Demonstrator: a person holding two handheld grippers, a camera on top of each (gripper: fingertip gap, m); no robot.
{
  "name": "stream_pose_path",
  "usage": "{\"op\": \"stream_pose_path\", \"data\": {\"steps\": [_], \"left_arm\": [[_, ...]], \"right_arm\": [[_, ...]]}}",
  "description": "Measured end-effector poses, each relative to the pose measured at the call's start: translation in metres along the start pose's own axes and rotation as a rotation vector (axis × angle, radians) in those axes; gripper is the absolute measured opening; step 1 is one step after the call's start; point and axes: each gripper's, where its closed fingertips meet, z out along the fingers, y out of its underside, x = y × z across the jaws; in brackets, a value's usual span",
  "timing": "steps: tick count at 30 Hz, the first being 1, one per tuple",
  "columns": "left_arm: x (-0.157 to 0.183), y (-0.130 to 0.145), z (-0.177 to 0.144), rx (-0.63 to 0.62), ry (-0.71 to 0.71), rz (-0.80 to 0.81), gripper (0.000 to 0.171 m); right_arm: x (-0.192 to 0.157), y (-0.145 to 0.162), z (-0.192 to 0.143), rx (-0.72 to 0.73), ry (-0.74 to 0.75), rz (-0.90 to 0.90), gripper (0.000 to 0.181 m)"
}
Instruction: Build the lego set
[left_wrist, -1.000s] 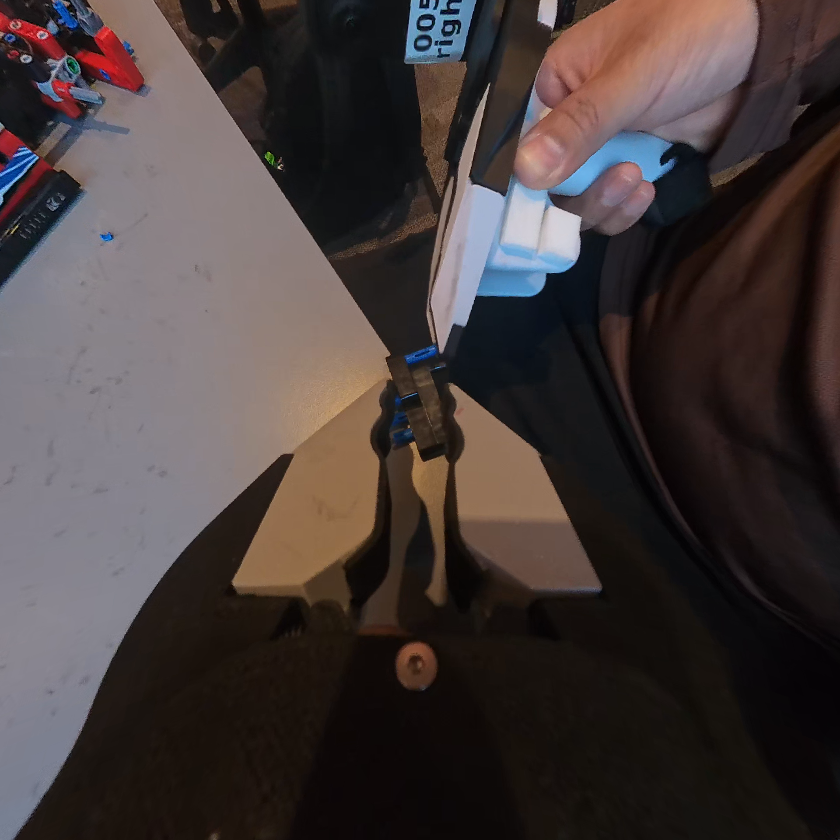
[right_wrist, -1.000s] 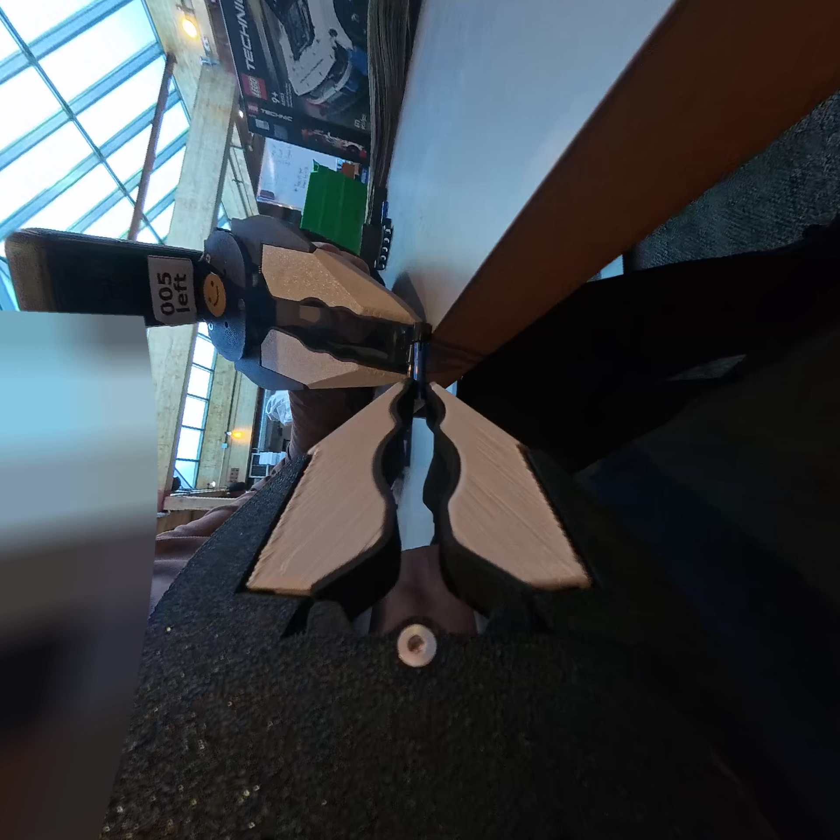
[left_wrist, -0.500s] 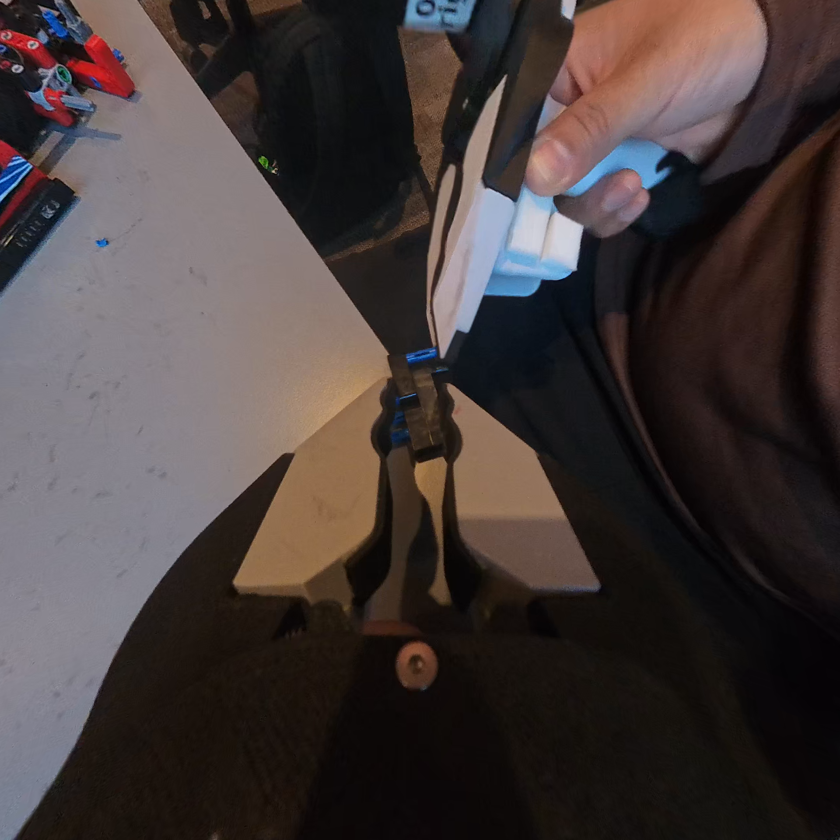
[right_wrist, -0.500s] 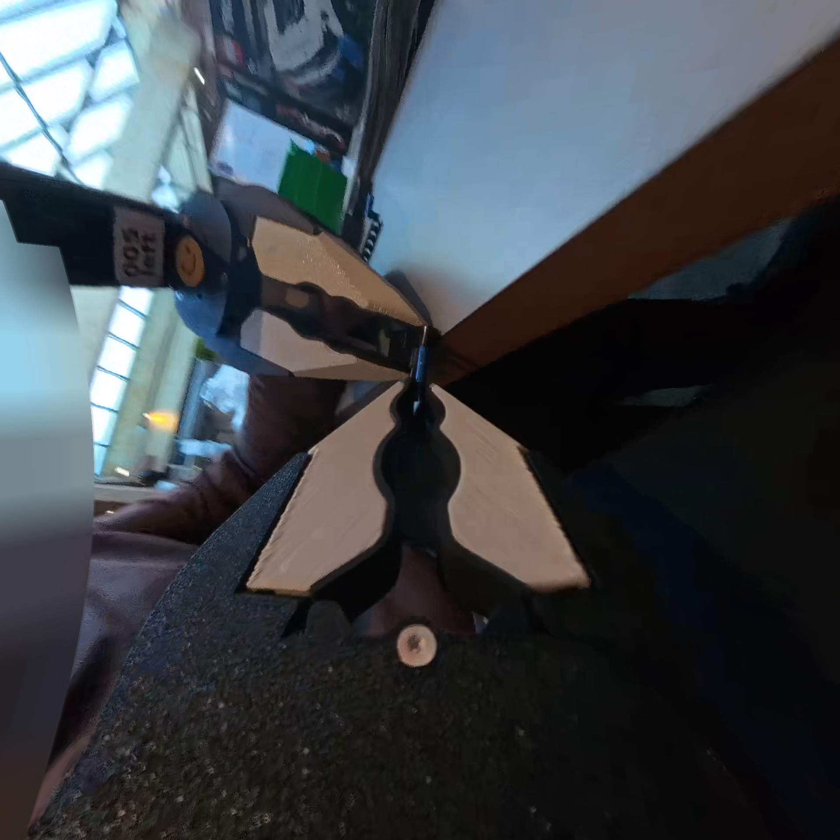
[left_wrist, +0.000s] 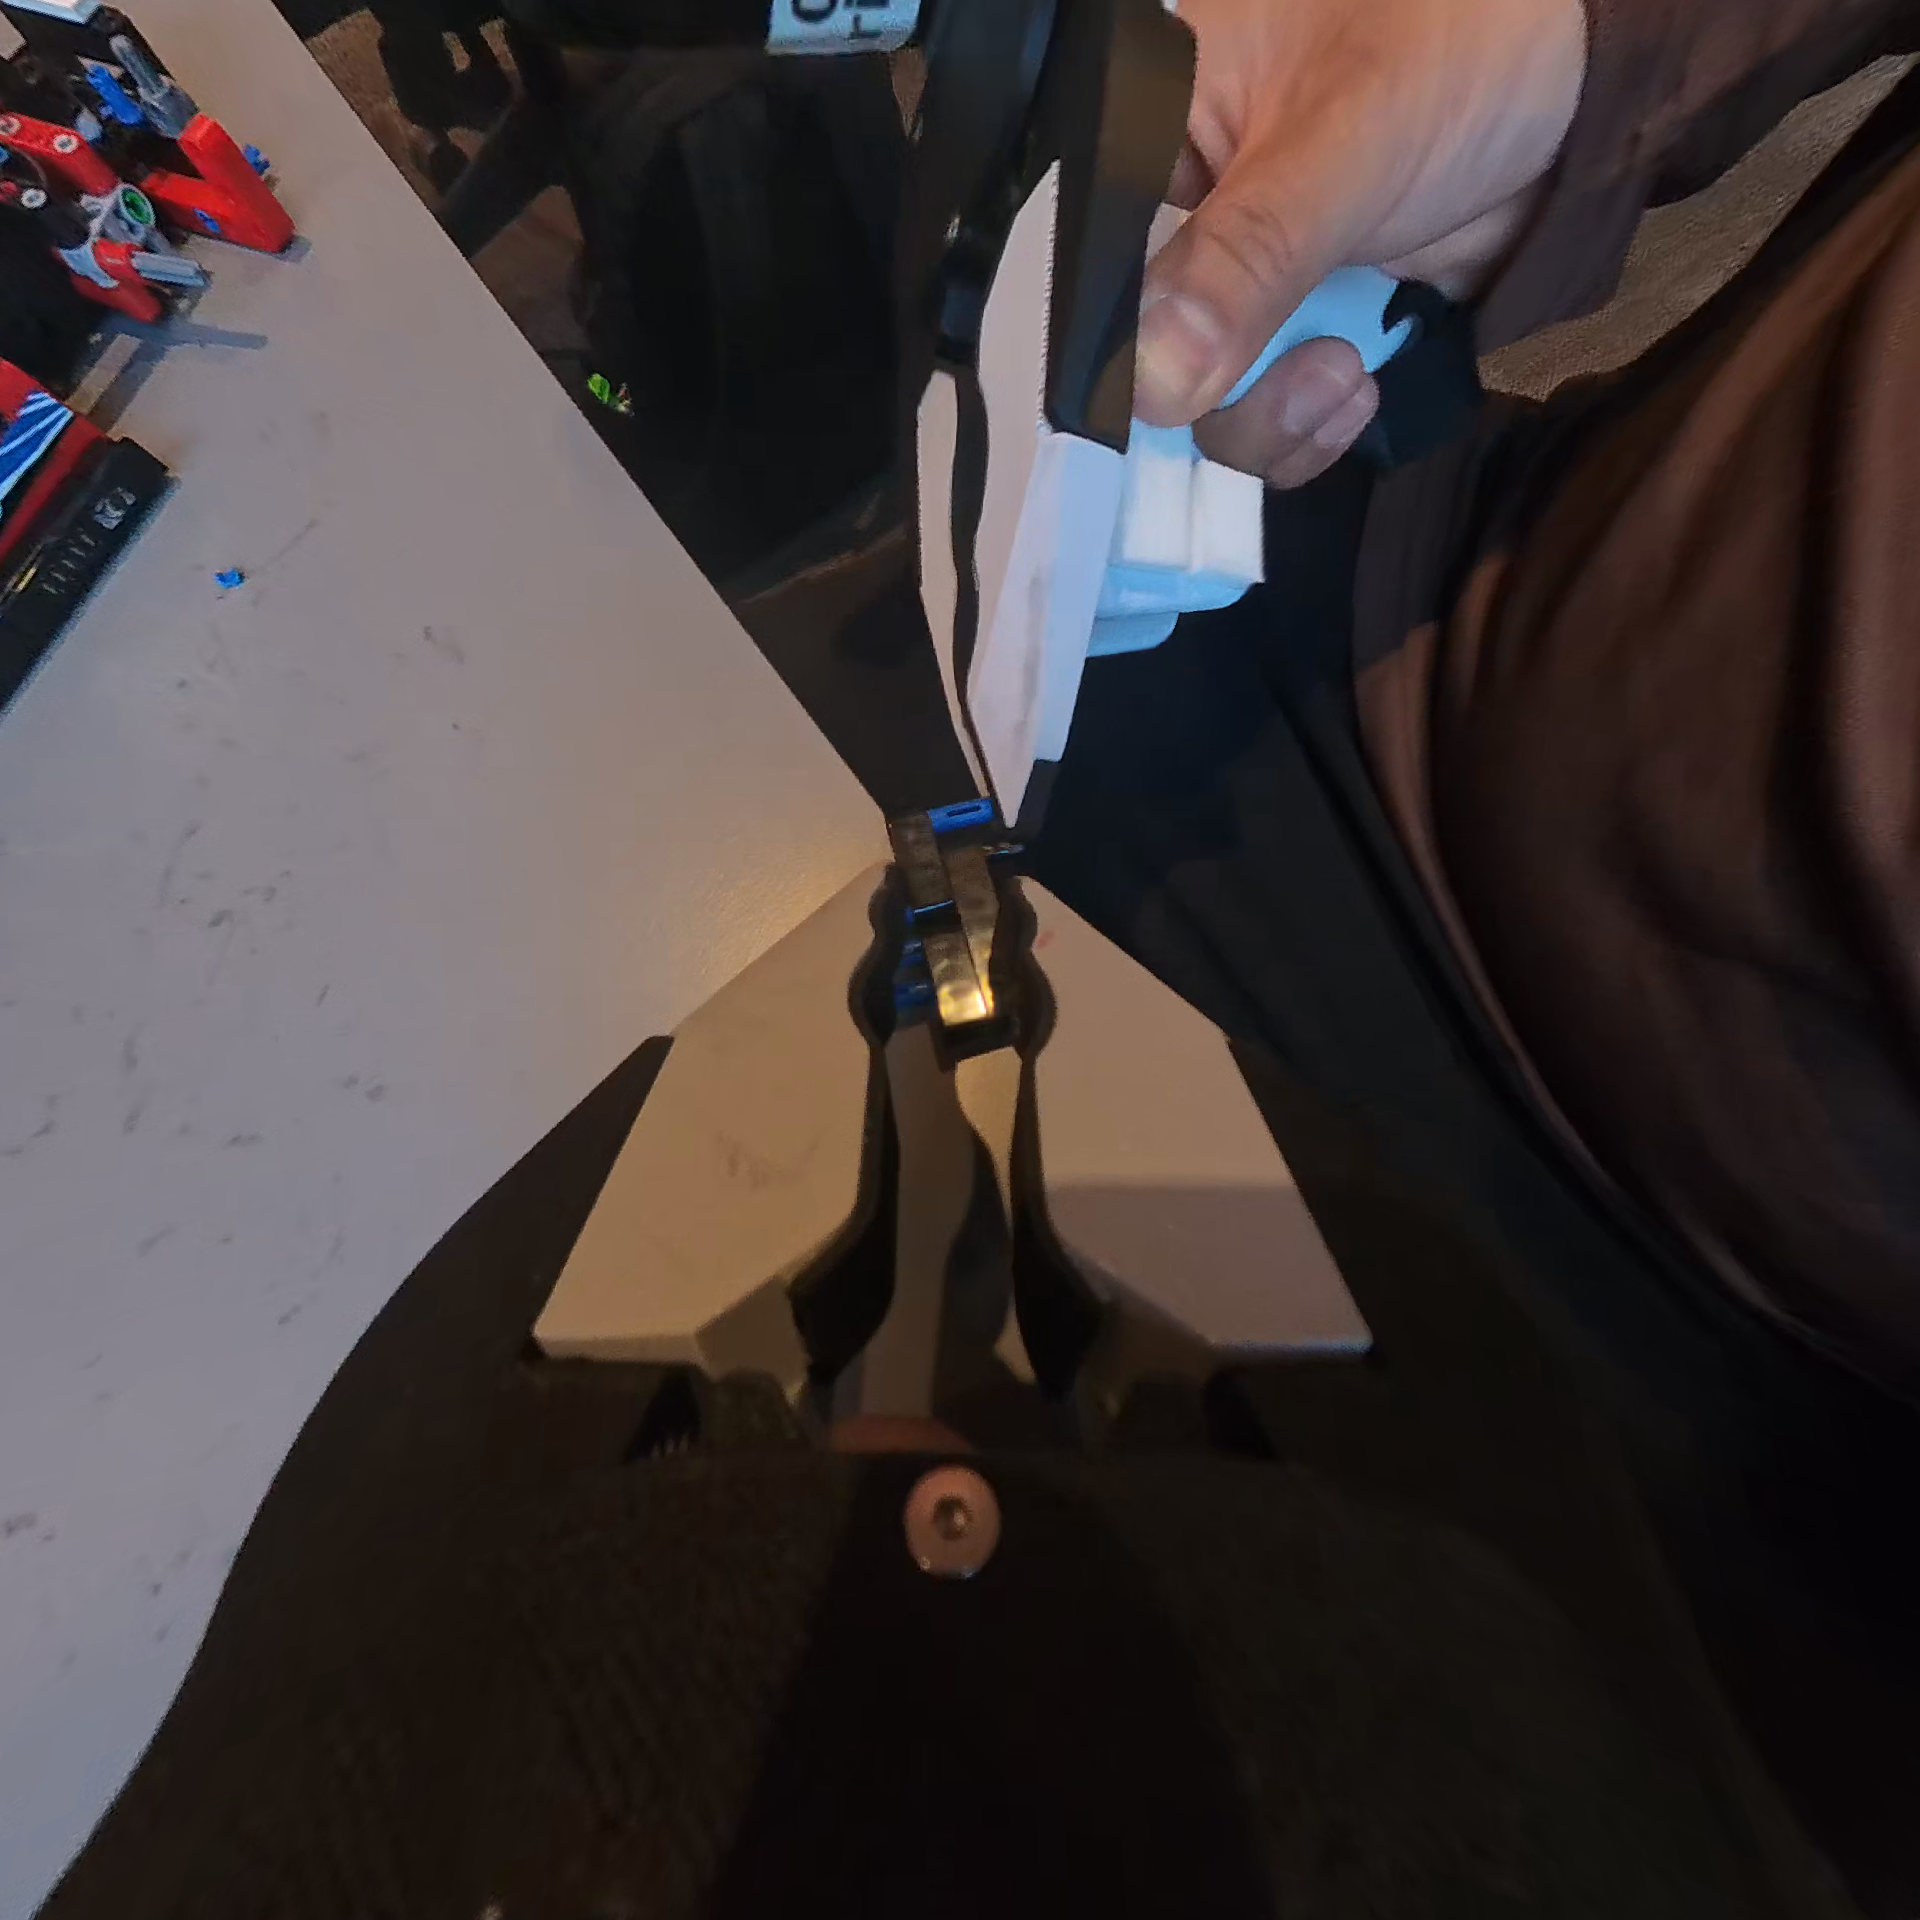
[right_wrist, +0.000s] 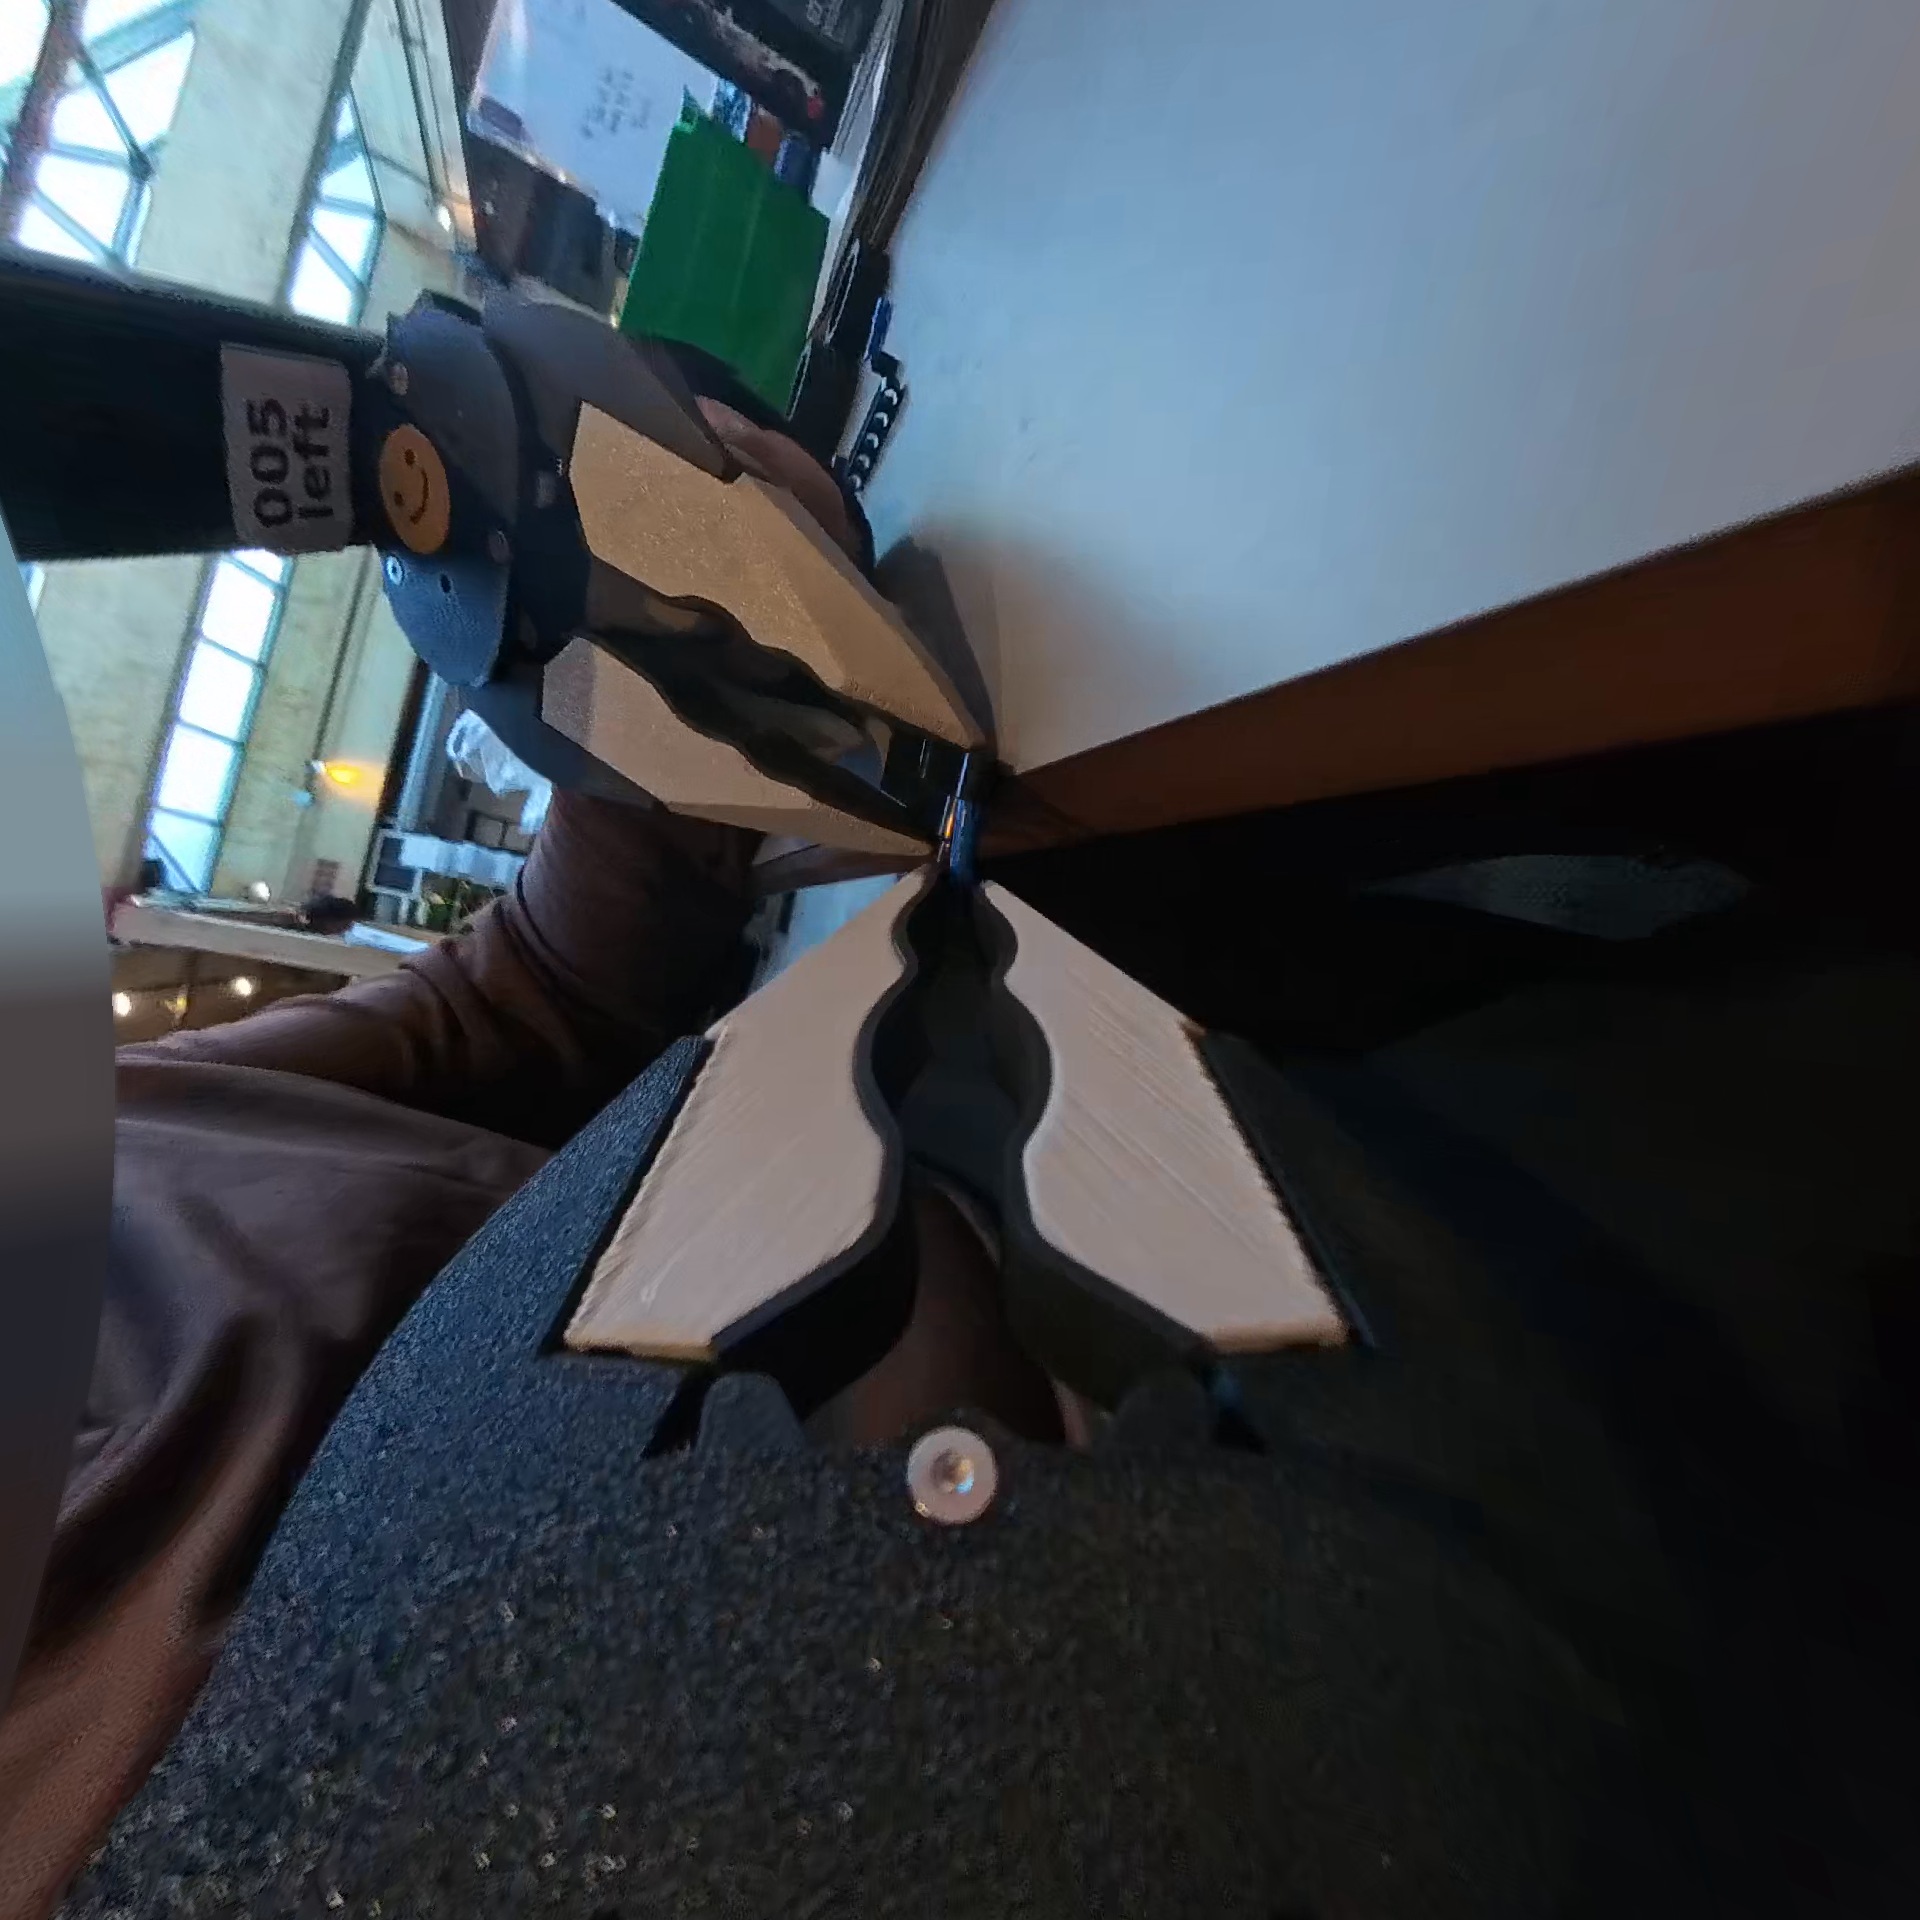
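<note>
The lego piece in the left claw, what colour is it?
Black with blue pins, clearest in the left wrist view.

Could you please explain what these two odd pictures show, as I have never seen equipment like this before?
Gladly. There is no robot: a person holds two hand-operated pincers, each carrying its own camera that looks along its two pale fingers. The left wrist view looks down past the left gripper, which is shut on a small black lego beam with blue pins, held just off the corner of the pale grey table. The right gripper, in the person's hand, meets the beam's far end. The right wrist view shows the same meeting from below and sideways; its own tips are closed on that end. On the table lie a red, partly built lego model and one loose blue piece.
</note>
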Motion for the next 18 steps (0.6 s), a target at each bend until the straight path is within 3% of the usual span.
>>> {"op": "stream_pose_path", "data": {"steps": [8, 10, 14, 18], "left_arm": [[0.0012, -0.0005, -0.0008, 0.007, 0.006, 0.03, 0.016], [0.001, 0.0, -0.0012, 0.004, -0.002, 0.042, 0.015], [-0.0007, 0.0002, -0.0008, 0.002, -0.018, 0.041, 0.015], [-0.0005, -0.0003, -0.0004, 0.006, -0.002, 0.026, 0.015]], "right_arm": [[0.0033, 0.0023, -0.0003, -0.201, 0.18, -0.315, 0.002], [0.0007, 0.0024, 0.0006, -0.222, 0.13, -0.261, 0.002], [-0.006, 0.0006, 0.0032, -0.154, -0.088, 0.021, 0.0], [-0.0043, 0.0004, 0.003, -0.123, -0.154, 0.119, 0.002]]}}
